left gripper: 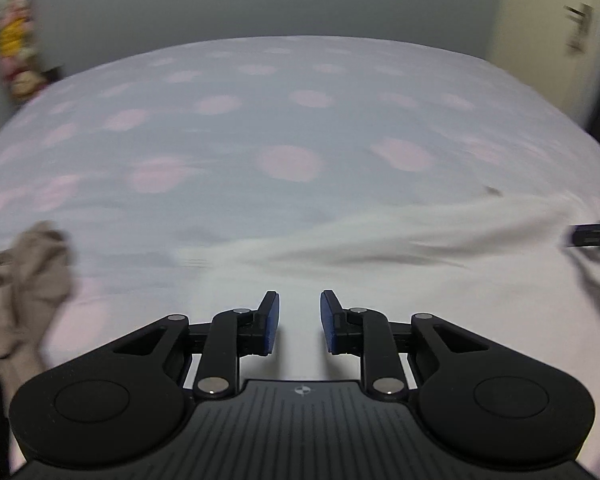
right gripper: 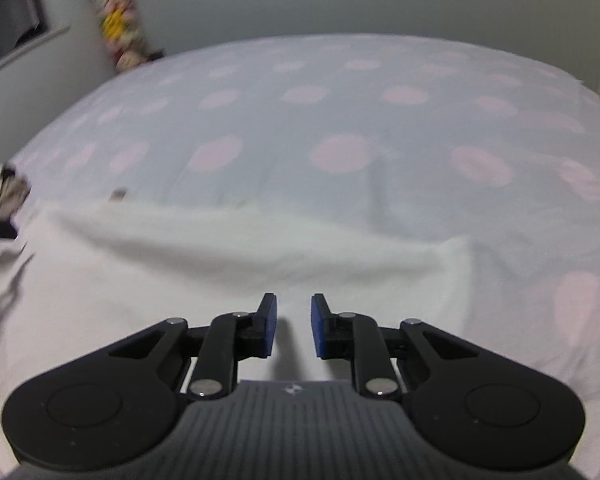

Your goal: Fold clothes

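The white garment (right gripper: 236, 264) lies spread on the spotted bed (right gripper: 340, 92) across mid-frame, flat for folding. Left claw (left gripper: 299, 322) and right claw (right gripper: 293, 326) hover above it, both slightly parted, gripping nothing.

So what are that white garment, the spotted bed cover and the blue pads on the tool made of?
White garment: soft, matte woven or knit cloth, probably cotton; it lies in limp folds.
Spotted bed cover: thin matte fabric, wrinkling gently; the blur hides its weave.
Blue pads: they look like rubber or foam, dull and non-shiny, on black plastic-looking arms.
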A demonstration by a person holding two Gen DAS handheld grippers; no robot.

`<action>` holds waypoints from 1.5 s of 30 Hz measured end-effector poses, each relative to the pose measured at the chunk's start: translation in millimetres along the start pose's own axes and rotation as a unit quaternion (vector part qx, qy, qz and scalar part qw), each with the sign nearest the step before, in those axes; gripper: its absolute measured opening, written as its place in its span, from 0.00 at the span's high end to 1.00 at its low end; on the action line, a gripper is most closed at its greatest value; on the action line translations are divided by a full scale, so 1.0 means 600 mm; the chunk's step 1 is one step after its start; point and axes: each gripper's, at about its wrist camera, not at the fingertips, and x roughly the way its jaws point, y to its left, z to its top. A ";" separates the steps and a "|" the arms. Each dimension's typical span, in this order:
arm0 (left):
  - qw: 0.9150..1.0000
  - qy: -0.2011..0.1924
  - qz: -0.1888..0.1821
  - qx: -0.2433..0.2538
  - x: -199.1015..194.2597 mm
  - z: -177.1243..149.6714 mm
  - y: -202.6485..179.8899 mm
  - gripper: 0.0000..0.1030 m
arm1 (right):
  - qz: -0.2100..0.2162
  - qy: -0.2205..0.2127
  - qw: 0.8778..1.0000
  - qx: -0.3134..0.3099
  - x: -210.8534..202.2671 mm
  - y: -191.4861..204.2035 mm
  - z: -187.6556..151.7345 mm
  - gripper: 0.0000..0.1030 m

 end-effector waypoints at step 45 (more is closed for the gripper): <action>0.999 0.008 0.039 -0.033 -0.020 -0.089 -0.084 0.81 | -0.027 -0.084 0.996 -0.026 0.042 -0.060 0.052 0.93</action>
